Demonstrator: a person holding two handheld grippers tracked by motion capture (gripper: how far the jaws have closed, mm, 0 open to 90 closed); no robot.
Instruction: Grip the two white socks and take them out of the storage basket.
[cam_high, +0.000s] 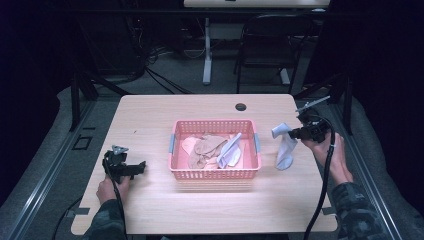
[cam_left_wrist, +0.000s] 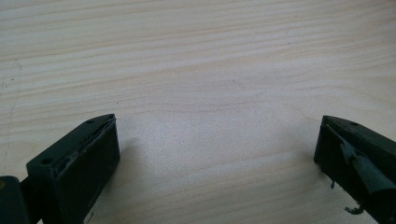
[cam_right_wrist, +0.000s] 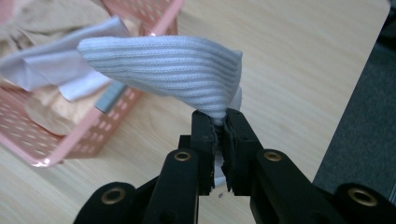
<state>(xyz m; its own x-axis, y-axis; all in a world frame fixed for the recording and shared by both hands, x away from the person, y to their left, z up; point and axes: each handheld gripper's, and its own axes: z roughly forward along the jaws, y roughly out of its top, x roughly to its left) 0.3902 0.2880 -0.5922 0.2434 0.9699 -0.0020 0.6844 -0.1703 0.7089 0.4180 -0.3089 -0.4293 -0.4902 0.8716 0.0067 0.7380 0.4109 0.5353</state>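
We count two handheld black two-jaw grippers, one pink perforated plastic basket (cam_high: 215, 172) with grey side handles, mid-table on the light wood-grain table (cam_high: 165, 205). Right gripper (cam_high: 295, 132) is right of the basket, jaws clamped together on one pale blue-grey ribbed sock (cam_high: 286, 147); sock hangs down from the jaws, its lower end touching the tabletop just beside the basket. In the right gripper view the gripper (cam_right_wrist: 222, 126) pinches the sock (cam_right_wrist: 173, 70) at a fold, fabric bunched between the pads. Left gripper (cam_high: 142, 166) is on the table left of the basket, jaws wide apart over bare wood, holding nothing. In the basket: one more pale blue-grey sock (cam_high: 230, 152) over a heap of beige socks (cam_high: 205, 147); we can't get a beige count, they overlap and the mesh wall cuts off their lower parts
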